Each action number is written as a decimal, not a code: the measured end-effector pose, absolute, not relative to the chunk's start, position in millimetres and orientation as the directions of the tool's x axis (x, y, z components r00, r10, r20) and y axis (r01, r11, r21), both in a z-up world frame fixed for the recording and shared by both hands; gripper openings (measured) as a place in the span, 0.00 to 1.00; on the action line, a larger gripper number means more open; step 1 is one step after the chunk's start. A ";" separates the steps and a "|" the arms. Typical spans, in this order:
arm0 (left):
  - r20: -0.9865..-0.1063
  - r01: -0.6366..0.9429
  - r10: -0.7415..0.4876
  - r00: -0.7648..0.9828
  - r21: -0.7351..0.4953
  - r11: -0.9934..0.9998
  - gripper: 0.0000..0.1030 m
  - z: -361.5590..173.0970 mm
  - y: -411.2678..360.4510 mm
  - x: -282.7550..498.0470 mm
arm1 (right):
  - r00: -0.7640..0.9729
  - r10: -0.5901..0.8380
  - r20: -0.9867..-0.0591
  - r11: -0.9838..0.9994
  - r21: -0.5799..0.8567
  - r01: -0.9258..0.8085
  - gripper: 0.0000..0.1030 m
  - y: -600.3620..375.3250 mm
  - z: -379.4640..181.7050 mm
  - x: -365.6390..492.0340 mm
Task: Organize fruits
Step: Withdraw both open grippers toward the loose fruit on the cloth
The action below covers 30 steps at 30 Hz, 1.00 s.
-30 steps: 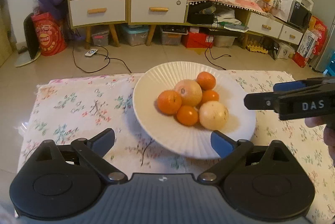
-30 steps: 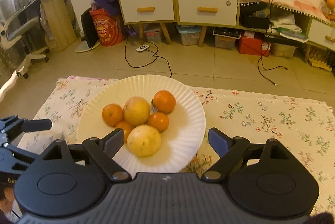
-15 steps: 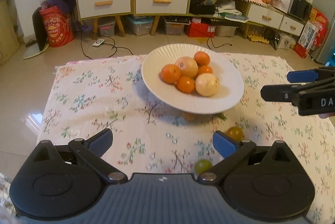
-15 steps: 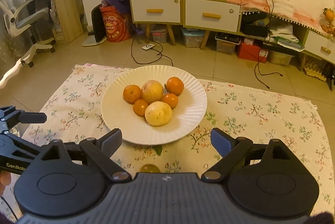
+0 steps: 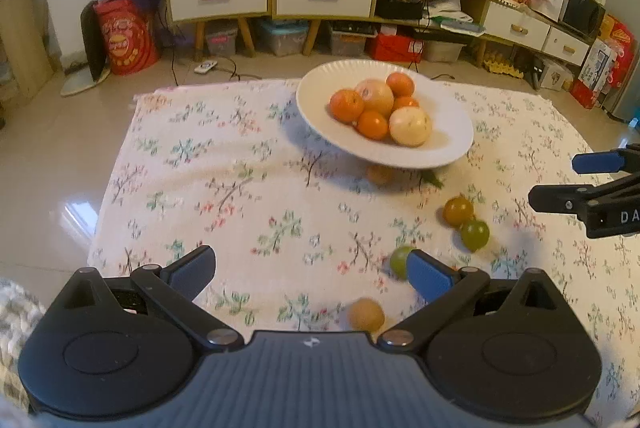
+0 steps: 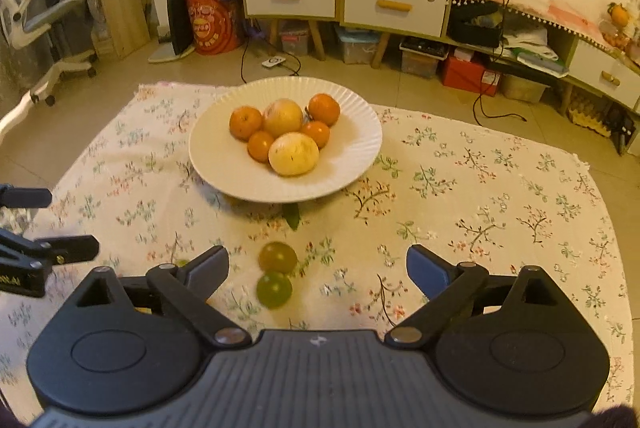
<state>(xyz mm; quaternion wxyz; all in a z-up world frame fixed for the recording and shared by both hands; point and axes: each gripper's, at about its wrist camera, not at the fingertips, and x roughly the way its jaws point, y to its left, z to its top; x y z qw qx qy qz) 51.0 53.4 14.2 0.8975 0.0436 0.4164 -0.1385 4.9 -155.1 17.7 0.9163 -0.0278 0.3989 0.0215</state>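
A white ribbed plate (image 5: pixel 320 83) (image 6: pixel 360 155) on the floral cloth holds several oranges and two pale round fruits (image 5: pixel 410 125) (image 6: pixel 293 152). Loose on the cloth nearer me lie a brownish-orange fruit (image 5: pixel 458 211) (image 6: pixel 277 256), a green one (image 5: pixel 475 234) (image 6: pixel 274 290), another green one (image 5: pixel 398 260) half behind my finger, and a tan one (image 5: pixel 366 314). My left gripper (image 5: pixel 310 266) hangs open over the near cloth, holding nothing. My right gripper (image 6: pixel 318 263) has its jaws opening wide above the two small fruits, gripping neither. Each gripper shows in the other's view (image 5: pixel 560 179) (image 6: pixel 60 222).
The floral cloth (image 5: pixel 224 163) covers a low table with floor on its far and left sides. A green leaf (image 6: pixel 293 218) lies under the plate's near rim. Cabinets (image 6: pixel 392 3), boxes and cables stand at the far wall, an office chair (image 6: pixel 44 23) at left.
Both grippers have drawn back from the plate, which now looks smaller and farther off. The loose small fruits on the near cloth have come into view. The right jaws stand a little wider.
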 end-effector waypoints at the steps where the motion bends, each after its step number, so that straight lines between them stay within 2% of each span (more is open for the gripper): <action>1: -0.762 0.288 -0.214 0.611 -0.037 0.957 0.83 13.0 54.3 49.2 | 0.682 0.021 -0.731 0.997 -0.037 -0.071 0.92 -154.9 16.8 1.7; 12: -0.770 0.338 -0.234 0.593 -0.025 0.941 0.83 0.8 53.9 30.7 | 0.699 0.085 -0.710 0.990 -0.017 -0.138 0.95 -156.5 11.8 -22.0; 30: -0.734 0.487 -0.328 0.595 0.005 0.873 0.83 -34.4 49.0 9.2 | 0.672 0.070 -0.737 0.990 -0.033 -0.139 0.95 -169.5 -26.7 -29.0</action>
